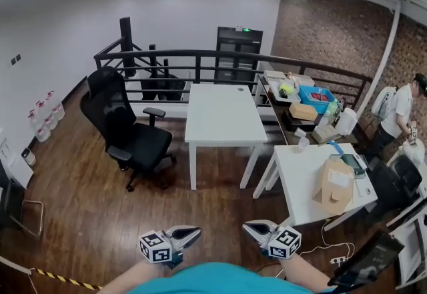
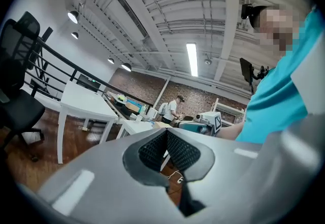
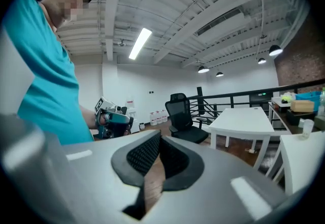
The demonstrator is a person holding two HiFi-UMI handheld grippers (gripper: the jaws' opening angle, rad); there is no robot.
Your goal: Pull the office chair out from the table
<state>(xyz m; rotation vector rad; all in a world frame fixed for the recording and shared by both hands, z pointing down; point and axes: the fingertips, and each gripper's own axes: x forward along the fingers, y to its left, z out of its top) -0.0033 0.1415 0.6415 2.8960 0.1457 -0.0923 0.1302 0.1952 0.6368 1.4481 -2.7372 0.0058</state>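
Observation:
The black office chair (image 1: 127, 129) stands on the wooden floor to the left of the white table (image 1: 223, 116), a little apart from it and angled toward it. Both grippers are low in the head view, close to my body and far from the chair. My left gripper (image 1: 193, 233) and right gripper (image 1: 250, 226) point at each other, both shut with nothing between the pads. The left gripper view shows its jaws closed (image 2: 166, 134), the chair (image 2: 18, 101) at far left and the right gripper (image 2: 200, 122) beyond. The right gripper view shows closed jaws (image 3: 160, 139), the chair (image 3: 183, 121) and the table (image 3: 244, 119).
A second white table (image 1: 300, 166) carries a cardboard box (image 1: 333, 183) at the right. Behind it is a cluttered bench (image 1: 300, 103), and a person (image 1: 400, 109) stands at far right. A black railing (image 1: 200, 63) runs behind. Water bottles (image 1: 43, 119) stand left; a power strip (image 1: 337, 261) lies on the floor.

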